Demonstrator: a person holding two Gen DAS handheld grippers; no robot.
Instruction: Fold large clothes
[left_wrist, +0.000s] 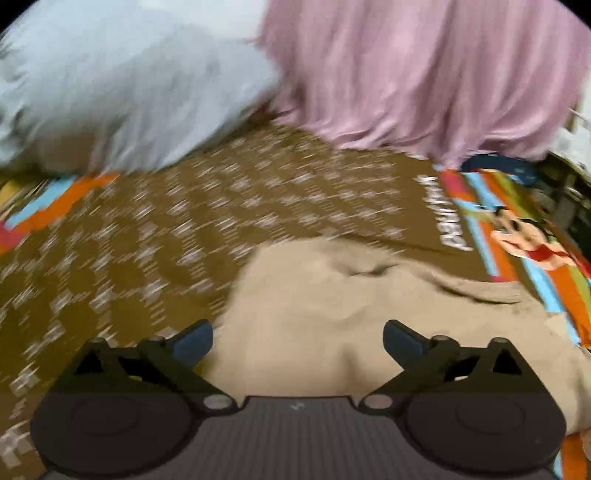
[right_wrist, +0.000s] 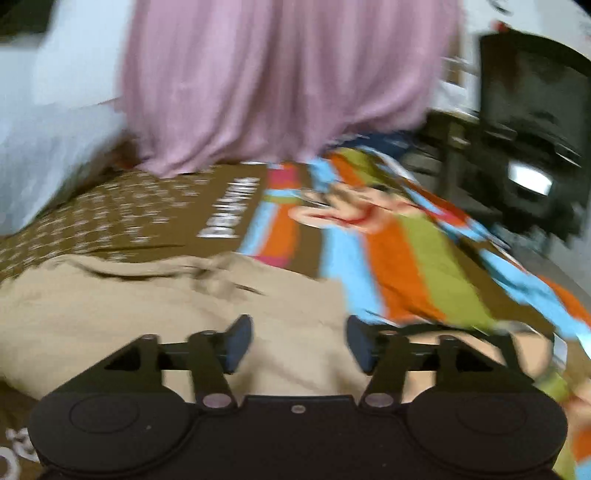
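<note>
A beige garment (left_wrist: 351, 306) lies spread on a brown patterned bedspread (left_wrist: 155, 229). It also shows in the right wrist view (right_wrist: 147, 306). My left gripper (left_wrist: 297, 338) is open, hovering just above the garment's near part with nothing between its fingers. My right gripper (right_wrist: 299, 341) is open too, above the garment's right edge, and holds nothing. Both views are motion-blurred.
A pink curtain (left_wrist: 424, 74) hangs behind the bed, also in the right wrist view (right_wrist: 280, 81). A pale blue pillow (left_wrist: 122, 81) lies at the back left. The bedspread's striped cartoon border (right_wrist: 399, 240) runs along the right. Dark furniture (right_wrist: 524, 122) stands beyond the bed's right side.
</note>
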